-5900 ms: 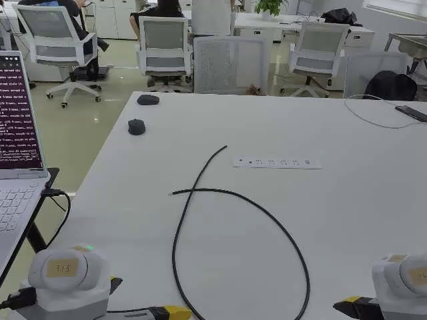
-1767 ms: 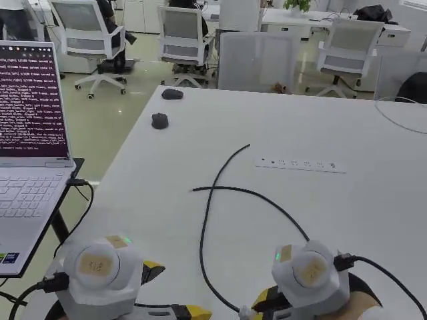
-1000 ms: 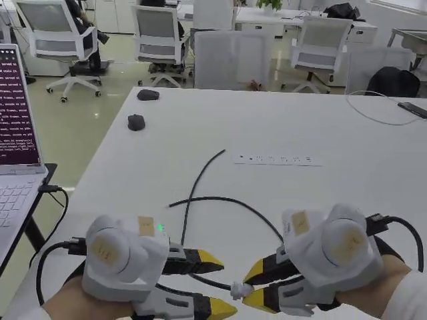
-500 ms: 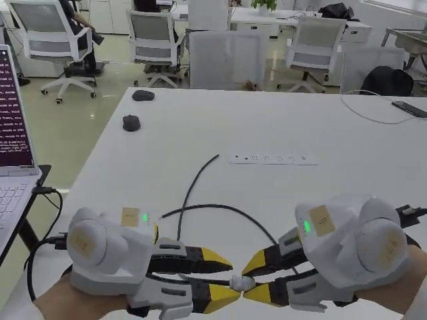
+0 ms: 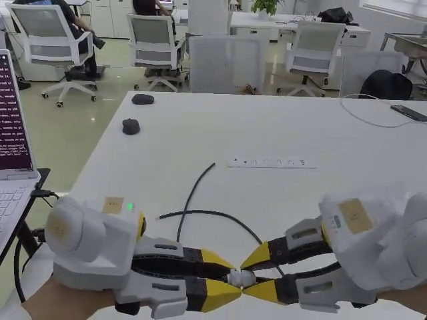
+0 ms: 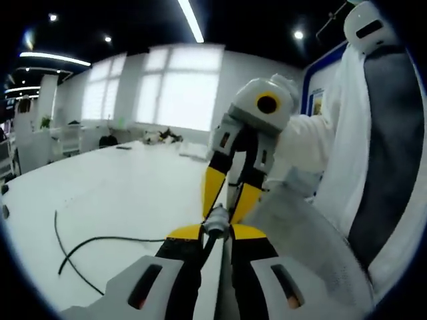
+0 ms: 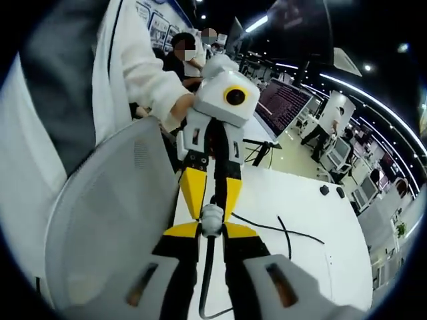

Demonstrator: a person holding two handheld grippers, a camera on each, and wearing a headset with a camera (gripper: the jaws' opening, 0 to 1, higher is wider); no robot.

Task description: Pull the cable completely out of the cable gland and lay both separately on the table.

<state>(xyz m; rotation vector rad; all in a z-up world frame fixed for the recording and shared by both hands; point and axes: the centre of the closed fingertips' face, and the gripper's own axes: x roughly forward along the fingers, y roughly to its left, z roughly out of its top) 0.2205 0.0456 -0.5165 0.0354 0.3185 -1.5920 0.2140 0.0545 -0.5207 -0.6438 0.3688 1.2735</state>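
Pinching the small pale cable gland [image 5: 235,277] from opposite sides: from the left with the left gripper [image 5: 229,279], from the right with the right gripper [image 5: 246,278], each with jaws drawn in narrow and closed at it, yellow tips almost meeting. Cannot tell whether either bites the black cable [image 5: 207,212] just beside the gland rather than its body. Held up off the white table [image 5: 333,133], over its near edge, probably to allow a straight pull apart with no drag on the surface. Not yet unthreaded, judging by cable running down between the jaws in both gripper views; slack looped over the table beyond, both ends lying loose. Ample bare tabletop for laying the two apart. Farther off: a white power strip [image 5: 267,162], a dark computer mouse [image 5: 131,125], a laptop [image 5: 12,127] at the left, mesh office chairs [image 5: 220,63] across an open-plan room.
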